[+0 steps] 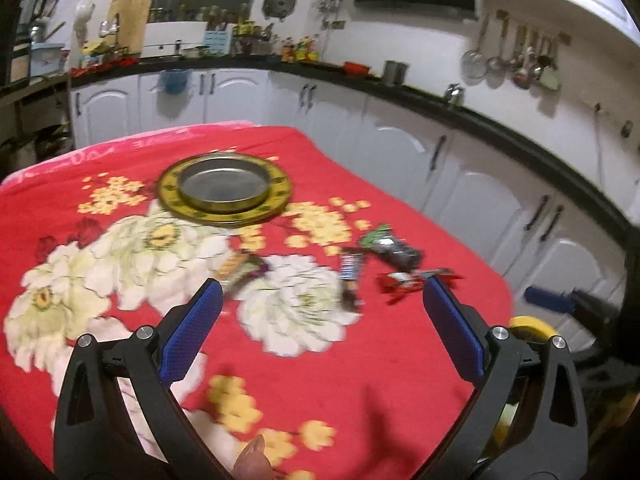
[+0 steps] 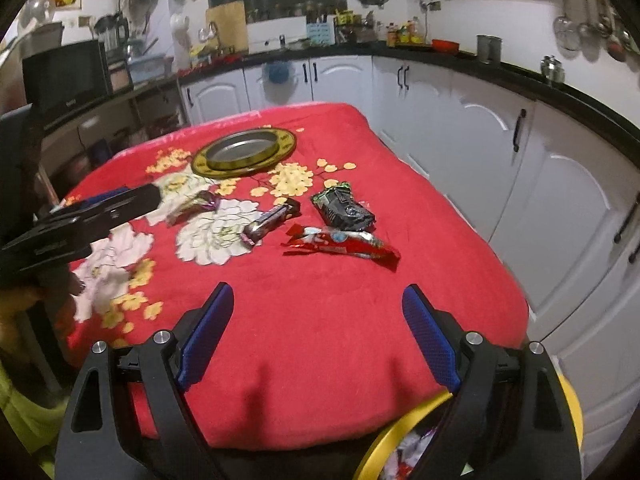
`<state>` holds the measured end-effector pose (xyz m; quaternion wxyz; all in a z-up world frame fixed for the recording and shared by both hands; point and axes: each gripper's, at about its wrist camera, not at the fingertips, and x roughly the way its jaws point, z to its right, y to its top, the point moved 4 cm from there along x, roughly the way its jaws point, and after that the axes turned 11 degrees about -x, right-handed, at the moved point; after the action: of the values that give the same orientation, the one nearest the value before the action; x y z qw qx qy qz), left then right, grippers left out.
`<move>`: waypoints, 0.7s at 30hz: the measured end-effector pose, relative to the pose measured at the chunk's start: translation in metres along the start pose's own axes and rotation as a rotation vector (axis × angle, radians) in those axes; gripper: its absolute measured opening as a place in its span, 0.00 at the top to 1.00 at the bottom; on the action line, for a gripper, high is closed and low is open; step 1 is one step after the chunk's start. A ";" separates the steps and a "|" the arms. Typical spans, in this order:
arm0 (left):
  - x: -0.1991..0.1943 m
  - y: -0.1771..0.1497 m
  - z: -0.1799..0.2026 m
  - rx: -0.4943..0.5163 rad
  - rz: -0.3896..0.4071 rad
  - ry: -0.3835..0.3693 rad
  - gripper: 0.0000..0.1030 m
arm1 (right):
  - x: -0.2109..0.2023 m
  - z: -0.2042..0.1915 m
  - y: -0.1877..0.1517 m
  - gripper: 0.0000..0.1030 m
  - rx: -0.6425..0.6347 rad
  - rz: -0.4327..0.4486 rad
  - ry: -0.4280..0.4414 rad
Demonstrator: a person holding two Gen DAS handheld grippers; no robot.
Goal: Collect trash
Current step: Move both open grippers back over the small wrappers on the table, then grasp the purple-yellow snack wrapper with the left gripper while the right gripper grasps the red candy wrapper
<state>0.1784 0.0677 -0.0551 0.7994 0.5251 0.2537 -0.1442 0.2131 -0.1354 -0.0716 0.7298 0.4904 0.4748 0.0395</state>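
Note:
Several wrappers lie on the red flowered tablecloth point(image 2: 320, 320): a purple-gold one point(image 2: 192, 206) point(image 1: 244, 270), a dark bar wrapper point(image 2: 272, 220) point(image 1: 351, 276), a black-green one point(image 2: 346, 208) point(image 1: 394, 250) and a red one point(image 2: 340, 242) point(image 1: 416, 282). My left gripper point(image 1: 322, 304) is open and empty above the cloth, just short of the wrappers; it shows from the side in the right wrist view point(image 2: 100, 208). My right gripper point(image 2: 318, 304) is open and empty near the table's front edge. A yellow bin point(image 2: 400, 436) with trash sits below the front right edge.
A yellow-rimmed plate with a metal dish point(image 1: 224, 190) point(image 2: 244, 150) stands at the far side of the table. White kitchen cabinets point(image 2: 500, 152) under a black counter run behind and to the right. The bin's rim also shows in the left wrist view point(image 1: 532, 326).

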 end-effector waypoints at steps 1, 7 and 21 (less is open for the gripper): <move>0.004 0.001 -0.007 -0.009 -0.006 0.018 0.11 | 0.006 0.002 0.002 0.19 -0.010 -0.010 0.003; 0.032 0.002 -0.042 -0.006 -0.096 0.156 0.11 | 0.052 0.017 0.012 0.19 -0.077 -0.118 0.011; 0.084 0.003 -0.056 0.062 -0.239 0.162 0.27 | 0.117 0.026 0.022 0.38 -0.252 -0.276 0.023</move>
<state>0.2352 0.1234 -0.1172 0.7367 0.5255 0.3738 -0.2034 0.3051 -0.0808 -0.1293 0.7786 0.3248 0.5370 0.0039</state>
